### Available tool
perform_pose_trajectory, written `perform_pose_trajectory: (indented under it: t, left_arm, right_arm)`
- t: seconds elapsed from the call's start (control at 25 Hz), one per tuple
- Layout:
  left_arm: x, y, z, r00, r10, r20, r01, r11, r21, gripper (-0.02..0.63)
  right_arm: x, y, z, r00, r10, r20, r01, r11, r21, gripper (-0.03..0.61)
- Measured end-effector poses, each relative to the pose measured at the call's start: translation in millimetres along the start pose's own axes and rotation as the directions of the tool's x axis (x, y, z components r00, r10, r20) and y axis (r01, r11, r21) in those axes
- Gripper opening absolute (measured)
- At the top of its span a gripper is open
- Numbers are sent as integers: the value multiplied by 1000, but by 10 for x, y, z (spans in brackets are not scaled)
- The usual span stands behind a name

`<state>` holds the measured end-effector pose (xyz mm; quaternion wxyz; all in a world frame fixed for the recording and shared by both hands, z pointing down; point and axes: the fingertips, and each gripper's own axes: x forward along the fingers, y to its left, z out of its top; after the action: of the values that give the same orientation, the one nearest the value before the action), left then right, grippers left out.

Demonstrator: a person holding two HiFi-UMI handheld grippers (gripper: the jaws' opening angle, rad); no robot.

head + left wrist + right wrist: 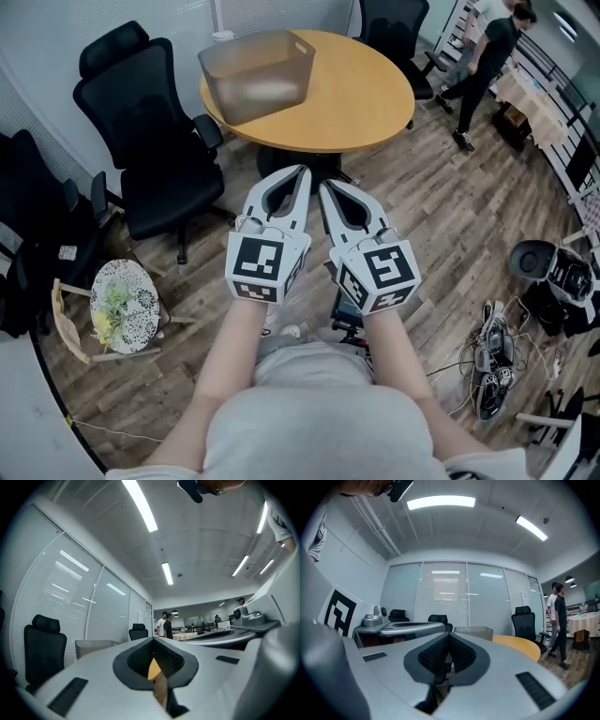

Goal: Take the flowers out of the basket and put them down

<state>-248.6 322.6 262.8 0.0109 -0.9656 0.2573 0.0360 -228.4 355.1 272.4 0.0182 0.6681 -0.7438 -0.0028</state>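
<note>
Left gripper (302, 172): jaws pressed together with nothing between them, held out in front of the person's waist, tips aimed at the table
Right gripper (325, 186): jaws closed tight as well, empty, just beside the left one, tips nearly touching
Table (366, 94): round with a wooden top, ahead of both grippers
Basket (255, 67): translucent grey, standing on the table's far left side; contents can't be made out
Flowers (110, 306): yellow-green bunch low at the left, lying on a round patterned holder (136, 319) with a wooden frame, well apart from both grippers
Office chair (150, 141): black, between the table and the flowers
Person (487, 52): dark clothes, mid-stride at the far right
</note>
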Motion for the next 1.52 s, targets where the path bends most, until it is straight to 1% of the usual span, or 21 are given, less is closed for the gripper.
perform_pose_trajectory:
  t: [0.16,0.44,0.8,1.04,1.36,1.52]
  left_arm:
    - [123,99,-8,1000,-4,3,4,1000,-3,3]
    - [311,296,-99,1000,11,-11,-12,1000,-18,3]
    - [730,599,-152,999,48,-13,-48,999,-6,3]
    - [1142,769,-268,998,57,-33,-57,998,-11,3]
    - [1854,1018,-367,996,77,-47,-78,997,-21,3]
    - [2172,1138,-392,994,92,-60,-93,996,-11,3]
  right_arm:
    - [121,-101,3,1000,-16,4,16,1000,3,25]
    - [310,-278,-64,1000,-29,-3,30,1000,9,25]
    - [756,-591,-115,1000,-1,6,1,1000,15,26]
    - [1094,-942,-145,1000,13,2,-13,1000,20,26]
    - [1604,-1514,-193,999,37,-14,-37,999,25,26]
    - [1877,-1791,-167,999,53,-10,-52,998,33,26]
